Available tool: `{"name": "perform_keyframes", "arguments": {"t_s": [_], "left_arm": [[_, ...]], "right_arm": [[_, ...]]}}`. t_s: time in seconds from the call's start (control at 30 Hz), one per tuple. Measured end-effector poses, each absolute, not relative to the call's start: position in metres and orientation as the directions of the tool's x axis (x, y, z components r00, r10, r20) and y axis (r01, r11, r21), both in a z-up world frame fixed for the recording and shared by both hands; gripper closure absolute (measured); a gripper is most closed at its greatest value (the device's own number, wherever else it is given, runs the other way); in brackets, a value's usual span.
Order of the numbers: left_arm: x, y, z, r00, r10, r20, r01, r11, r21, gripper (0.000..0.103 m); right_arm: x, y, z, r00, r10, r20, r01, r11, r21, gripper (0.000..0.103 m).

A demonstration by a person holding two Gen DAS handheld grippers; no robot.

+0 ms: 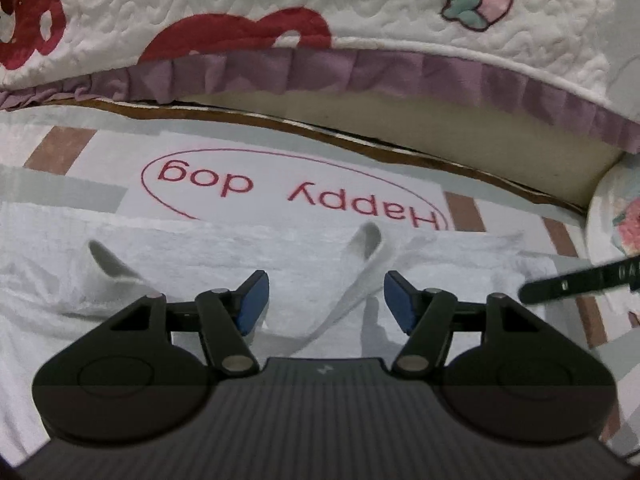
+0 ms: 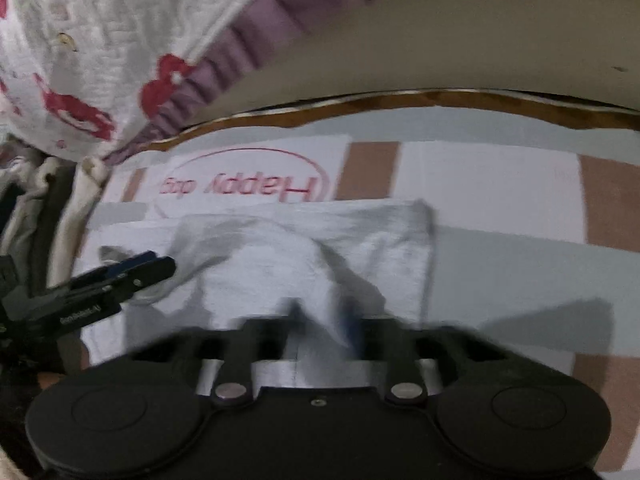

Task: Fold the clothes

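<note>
A white garment (image 1: 200, 264) with shoulder straps lies flat on a "Happy dog" mat (image 1: 288, 196). My left gripper (image 1: 326, 300) is open just above the garment, and one strap (image 1: 360, 276) runs between its blue-padded fingers. In the right wrist view the garment (image 2: 280, 256) is partly folded, with its right corner (image 2: 420, 216) on the mat (image 2: 480, 184). My right gripper (image 2: 320, 324) is blurred and shut on a raised fold of the garment. The left gripper also shows at the left of the right wrist view (image 2: 132, 268). The right gripper's finger shows at the right edge of the left wrist view (image 1: 580, 280).
A quilted white bedspread with red and strawberry prints and a purple ruffle (image 1: 360, 76) hangs over a bed edge behind the mat. A beige mattress side (image 1: 440, 140) lies under it. More fabric (image 2: 36, 184) is piled at the left of the right wrist view.
</note>
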State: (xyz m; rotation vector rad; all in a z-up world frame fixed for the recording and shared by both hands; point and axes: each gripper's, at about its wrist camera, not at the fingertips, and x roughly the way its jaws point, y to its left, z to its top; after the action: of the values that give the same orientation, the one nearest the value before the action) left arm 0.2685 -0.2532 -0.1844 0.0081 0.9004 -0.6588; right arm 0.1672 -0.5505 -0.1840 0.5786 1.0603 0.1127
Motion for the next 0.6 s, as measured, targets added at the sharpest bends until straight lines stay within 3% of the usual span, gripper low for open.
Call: {"name": "perform_keyframes", "arguments": {"t_s": [0.1,0.2,0.27,0.4,0.5,0.6], "left_arm": [[0.257,-0.25,-0.179,0.471,-0.542,-0.696,0.573,0.788,-0.226,0.04],[0.249,-0.245,-0.173,0.477,-0.6,-0.642,0.605,0.754,-0.255,0.04],[0.244,-0.248,-0.174,0.444,-0.619,-0.649,0.616,0.736,-0.28,0.038],[0.223,-0.259,-0.18,0.362,-0.64,-0.678,0.661,0.689,-0.298,0.038],[0.198,-0.265,-0.185,0.298,-0.66,-0.689,0.701,0.641,-0.311,0.038],[0.173,-0.265,-0.187,0.254,-0.667,-0.7,0.725,0.611,-0.319,0.038]], "right_arm": [[0.167,-0.548,-0.162,0.558,0.441,-0.703,0.11,0.8,0.589,0.089],[0.16,-0.555,-0.134,0.642,0.57,-0.512,-0.044,0.695,0.718,0.09],[0.155,-0.566,-0.129,0.696,0.561,-0.448,-0.084,0.683,0.726,0.09],[0.154,-0.585,-0.159,0.712,0.397,-0.579,0.116,0.747,0.655,0.086],[0.154,-0.594,-0.17,0.702,0.349,-0.62,0.215,0.726,0.653,0.066],[0.15,-0.601,-0.168,0.699,0.35,-0.624,0.272,0.677,0.684,0.065]]}}
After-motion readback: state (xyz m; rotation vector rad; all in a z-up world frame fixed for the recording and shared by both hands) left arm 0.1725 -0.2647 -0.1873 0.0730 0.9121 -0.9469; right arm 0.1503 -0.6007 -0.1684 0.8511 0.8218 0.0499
